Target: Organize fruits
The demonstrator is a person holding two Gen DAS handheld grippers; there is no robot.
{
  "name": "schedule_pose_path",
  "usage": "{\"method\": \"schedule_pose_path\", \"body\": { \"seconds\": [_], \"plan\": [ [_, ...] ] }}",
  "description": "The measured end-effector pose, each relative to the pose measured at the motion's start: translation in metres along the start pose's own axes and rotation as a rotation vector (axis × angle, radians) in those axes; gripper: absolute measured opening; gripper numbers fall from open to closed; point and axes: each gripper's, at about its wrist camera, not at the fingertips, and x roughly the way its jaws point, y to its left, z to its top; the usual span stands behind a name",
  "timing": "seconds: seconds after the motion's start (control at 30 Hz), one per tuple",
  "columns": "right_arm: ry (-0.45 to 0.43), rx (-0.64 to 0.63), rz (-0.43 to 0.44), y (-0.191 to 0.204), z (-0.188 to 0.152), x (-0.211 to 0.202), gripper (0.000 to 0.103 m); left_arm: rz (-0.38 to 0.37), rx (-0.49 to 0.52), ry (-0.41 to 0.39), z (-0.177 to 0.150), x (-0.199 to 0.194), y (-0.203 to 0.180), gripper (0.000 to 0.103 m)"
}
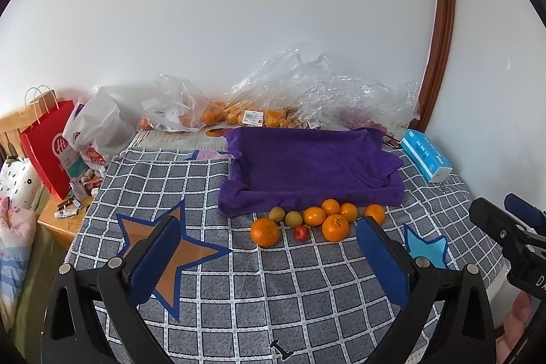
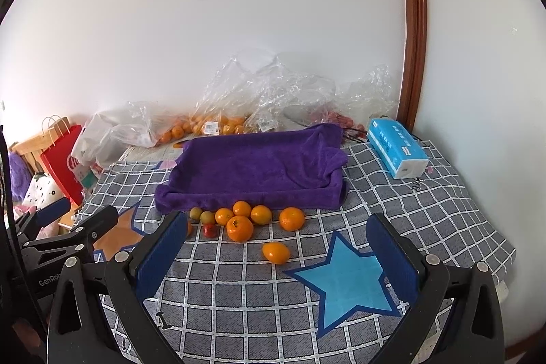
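Both grippers hang above the near part of the checked cloth, each with nothing between its blue pads. On the left gripper [image 1: 268, 256] the jaws stand wide apart over the cloth's near left part, beside an orange star [image 1: 160, 248] printed there. On the right gripper [image 2: 278, 256] the jaws are spread just as wide — a printed blue star [image 2: 344, 285] shows between them.

On the checked cloth [image 2: 239, 295], a purple towel [image 2: 252, 173] lies draped over what looks like a shallow tray, toward the far edge. Along its near side sits a cluster of oranges [image 1: 336, 227], close together and some touching. Two small greenish fruits [image 1: 285, 216] lie at the cluster's left end, and a small red fruit [image 1: 301, 232] rests just in front of them. One more orange [image 2: 276, 252] lies apart from the rest, nearer the right gripper.

Against the wall at the far edge are crumpled clear plastic bags [image 1: 290, 91] with more orange fruit inside. A blue tissue pack [image 2: 397, 147] lies at the far right corner. Off the left edge stands a red paper bag [image 1: 47, 145] — a white plastic bag [image 1: 99, 125] leans beside it.
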Motion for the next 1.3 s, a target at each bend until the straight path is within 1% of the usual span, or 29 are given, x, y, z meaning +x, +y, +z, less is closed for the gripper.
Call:
{"method": "schedule_pose_path", "body": {
  "seconds": [0.1, 0.8, 0.97, 1.3],
  "plan": [
    [-0.001, 0.001, 0.006, -0.0002, -0.0001, 0.0000, 0.103, 0.003, 0.002, -0.011, -0.0009, -0.0016, 0.0005, 0.103],
    [-0.007, 0.002, 0.012, 0.0022, -0.0021, 0.0006, 0.103, 0.002, 0.000, -0.008, -0.0006, -0.0012, 0.0010, 0.103],
    [-0.012, -0.005, 0.001, 0.0037, -0.0015, -0.0004, 0.103, -0.001, -0.002, -0.008, -0.0002, -0.0020, 0.0015, 0.103],
    [-0.020, -0.008, 0.004, 0.0039, -0.0002, -0.0011, 0.103, -0.002, -0.005, -0.024, -0.0007, -0.0055, 0.0023, 0.103]
  ]
}}
